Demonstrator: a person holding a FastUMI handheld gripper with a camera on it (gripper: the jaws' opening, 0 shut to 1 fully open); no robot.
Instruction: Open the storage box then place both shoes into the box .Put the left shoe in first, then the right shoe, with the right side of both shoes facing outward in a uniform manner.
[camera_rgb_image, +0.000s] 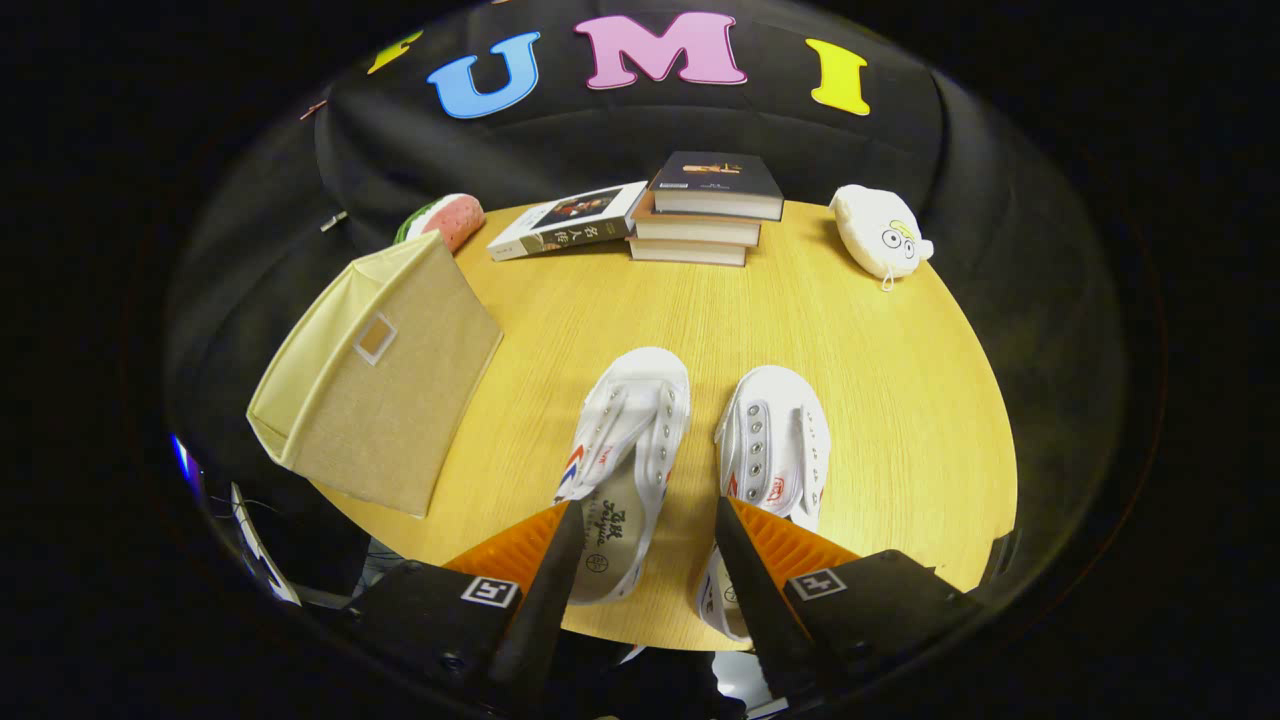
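Two white shoes lie side by side on the wooden counter (880, 400), the left shoe (625, 450) and the right shoe (775, 450), toes pointing toward 12 o'clock. The hand-held gripper (648, 520) hovers above their heels, its fingers spread wide and holding nothing. The beige storage box (385, 380) sits at 10 o'clock from the shoes, closed. At 12 o'clock a stack of books (705, 215) stands, a plush toy (880, 235) at 1 o'clock.
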